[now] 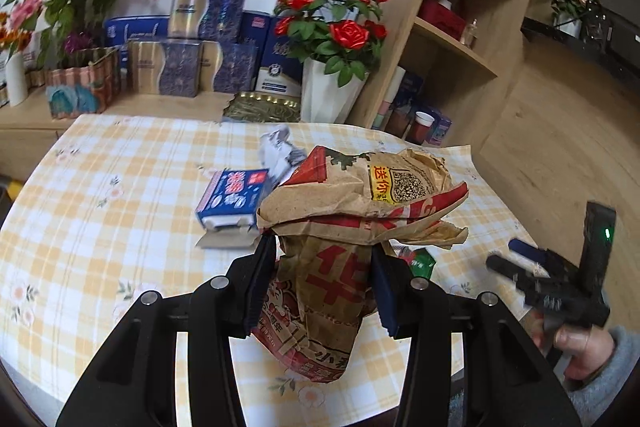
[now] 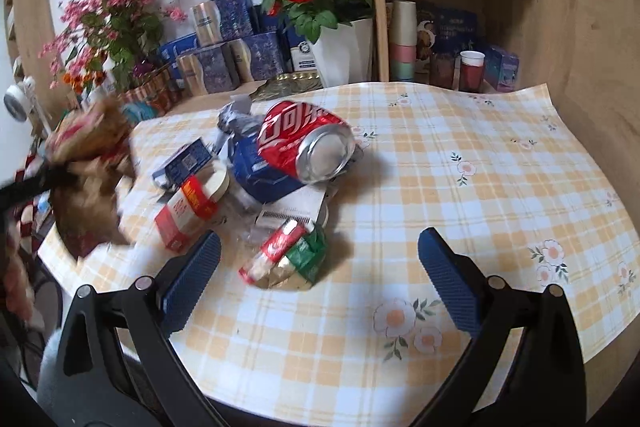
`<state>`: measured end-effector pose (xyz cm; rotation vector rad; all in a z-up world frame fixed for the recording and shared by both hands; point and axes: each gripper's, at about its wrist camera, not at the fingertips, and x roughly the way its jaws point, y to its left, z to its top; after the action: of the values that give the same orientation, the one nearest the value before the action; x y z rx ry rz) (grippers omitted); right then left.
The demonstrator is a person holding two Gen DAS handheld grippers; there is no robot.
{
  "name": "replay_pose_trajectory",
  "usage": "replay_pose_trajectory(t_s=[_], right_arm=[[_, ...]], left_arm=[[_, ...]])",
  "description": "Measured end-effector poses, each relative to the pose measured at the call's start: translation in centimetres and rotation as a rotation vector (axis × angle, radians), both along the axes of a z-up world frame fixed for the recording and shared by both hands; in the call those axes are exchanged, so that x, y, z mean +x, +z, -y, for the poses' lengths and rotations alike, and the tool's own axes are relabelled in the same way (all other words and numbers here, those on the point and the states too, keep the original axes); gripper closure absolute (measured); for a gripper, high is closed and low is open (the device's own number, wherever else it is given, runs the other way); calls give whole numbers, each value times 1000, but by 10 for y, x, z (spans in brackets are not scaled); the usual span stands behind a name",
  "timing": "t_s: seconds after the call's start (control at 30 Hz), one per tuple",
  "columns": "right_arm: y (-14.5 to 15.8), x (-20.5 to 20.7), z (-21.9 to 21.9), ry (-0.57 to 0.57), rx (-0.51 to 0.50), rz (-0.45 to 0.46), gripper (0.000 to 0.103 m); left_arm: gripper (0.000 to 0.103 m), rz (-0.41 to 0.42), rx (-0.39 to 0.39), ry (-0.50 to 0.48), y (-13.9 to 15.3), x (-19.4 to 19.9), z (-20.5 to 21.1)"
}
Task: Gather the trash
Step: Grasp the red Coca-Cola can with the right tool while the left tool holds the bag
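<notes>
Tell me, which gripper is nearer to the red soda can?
Right. The right gripper is open just before the trash pile where the red soda can lies; the left gripper holds the brown paper bag off to the side.

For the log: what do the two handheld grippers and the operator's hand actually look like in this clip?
Both are matte black plastic linkage frames with silver pivot pins. The left gripper and right gripper carry dark blue textured rubber pads on their fingers. Seen from the left wrist camera, the right unit has a black upright block with a green light. The operator's bare hand shows a grey sleeve. No cables visible.
</notes>
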<state>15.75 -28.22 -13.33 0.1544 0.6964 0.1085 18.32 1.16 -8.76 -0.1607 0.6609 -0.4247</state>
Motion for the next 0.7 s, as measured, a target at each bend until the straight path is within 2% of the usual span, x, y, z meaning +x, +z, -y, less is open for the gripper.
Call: replay_pose_trajectory(t_s=[0.17,0.23,0.37,0.43,0.53,0.7], right_arm=[[-3,32,6,-81,85,29,7],[-7,49,8,-121,145,30,14],[-22,80,13,-227,226,5,22],[-29,95,14,-264,266,-13,32],[-34,113,12,-301,314,-30,36],[-42,133,3,-322,311,-81,37]], left_arm=[[59,-22,-14,37,-15,-9,-12],[59,-29,-14,51,-20,-9,-15],[59,-45,-14,70,-29,-7,-19],[59,-50,-17,78,-32,-6,-21],[59,-57,-21,81,-34,-5,-22],[59,-49,-22,74,-34,-4,-20]])
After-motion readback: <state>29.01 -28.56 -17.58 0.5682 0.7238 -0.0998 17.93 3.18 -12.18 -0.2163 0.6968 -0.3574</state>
